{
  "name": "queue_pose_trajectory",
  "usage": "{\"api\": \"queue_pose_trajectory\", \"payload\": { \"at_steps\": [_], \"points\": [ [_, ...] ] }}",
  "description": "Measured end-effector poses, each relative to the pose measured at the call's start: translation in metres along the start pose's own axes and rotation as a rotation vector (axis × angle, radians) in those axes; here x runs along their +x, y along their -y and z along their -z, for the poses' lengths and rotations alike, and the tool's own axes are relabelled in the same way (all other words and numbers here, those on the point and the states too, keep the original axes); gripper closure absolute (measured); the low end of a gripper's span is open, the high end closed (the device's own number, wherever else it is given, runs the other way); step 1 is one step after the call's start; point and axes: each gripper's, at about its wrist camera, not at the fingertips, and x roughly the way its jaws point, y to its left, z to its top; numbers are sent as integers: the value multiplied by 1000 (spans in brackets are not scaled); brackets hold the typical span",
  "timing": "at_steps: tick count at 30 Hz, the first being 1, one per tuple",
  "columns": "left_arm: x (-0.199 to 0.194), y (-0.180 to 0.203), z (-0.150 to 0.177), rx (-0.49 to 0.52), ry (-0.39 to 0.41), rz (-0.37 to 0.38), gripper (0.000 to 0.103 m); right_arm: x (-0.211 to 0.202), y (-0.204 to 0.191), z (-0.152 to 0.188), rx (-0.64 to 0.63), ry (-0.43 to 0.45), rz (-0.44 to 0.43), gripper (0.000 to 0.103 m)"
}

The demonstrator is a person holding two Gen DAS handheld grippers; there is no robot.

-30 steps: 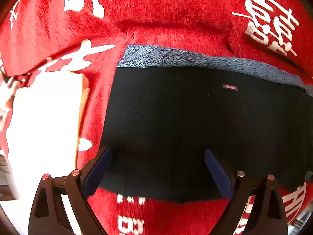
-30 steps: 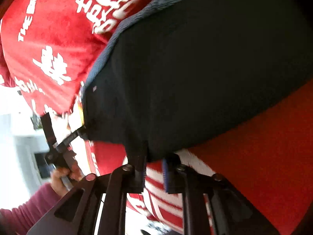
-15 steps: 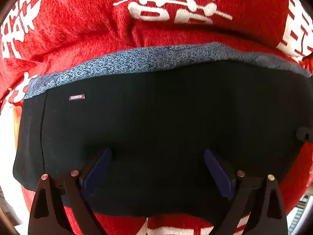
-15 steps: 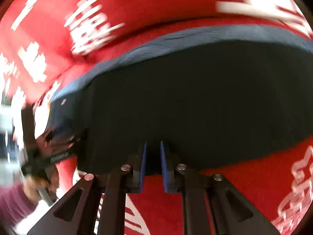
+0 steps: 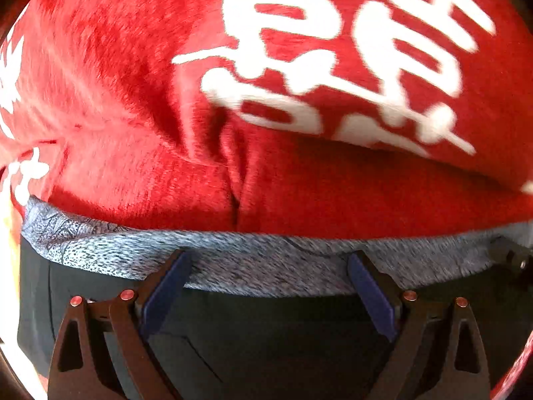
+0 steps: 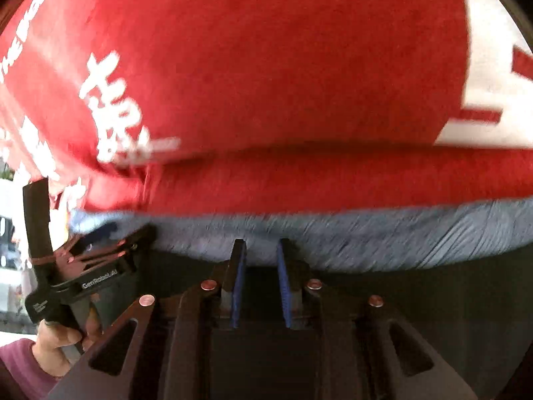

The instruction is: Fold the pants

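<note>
The black pants with a speckled grey waistband lie flat on a red blanket with white characters. My left gripper is open wide, its blue pads over the waistband edge, holding nothing. My right gripper hovers over the same waistband with the jaws a narrow gap apart and nothing between them. The left gripper and the hand holding it also show in the right wrist view, at the left end of the waistband.
The red blanket covers the whole surface beyond the pants and has a raised fold just past the waistband. A bright white area lies beyond the blanket's left edge.
Both grippers moved forward over the pants from the near edge to the waistband. The right gripper's jaws opened slightly. The pants lie as before.
</note>
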Motion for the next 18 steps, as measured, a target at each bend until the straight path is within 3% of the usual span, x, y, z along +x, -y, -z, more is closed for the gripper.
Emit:
{"api": "queue_pose_trajectory", "payload": {
  "at_steps": [1, 4, 7, 9, 11, 14, 18],
  "points": [
    [0, -2, -2, 6, 6, -9, 7, 1, 4, -4, 5, 6, 40, 82],
    [-4, -8, -5, 25, 5, -41, 7, 1, 24, -13, 79, 11, 5, 82],
    [-20, -24, -6, 43, 18, -53, 7, -11, 20, -12, 71, 9, 68, 78],
    [-35, -39, -4, 57, 27, -64, 7, -22, 15, -4, 78, 8, 34, 66],
    [-51, -55, 9, 59, 27, -64, 7, -31, 8, 7, 70, 8, 14, 57],
    [-67, -67, 30, 82, 17, -58, 7, -38, -10, 29, 38, -6, -2, 55],
    [-82, -57, 66, 116, -19, -19, 7, -38, -27, 64, 32, -59, 1, 47]
  ]
}}
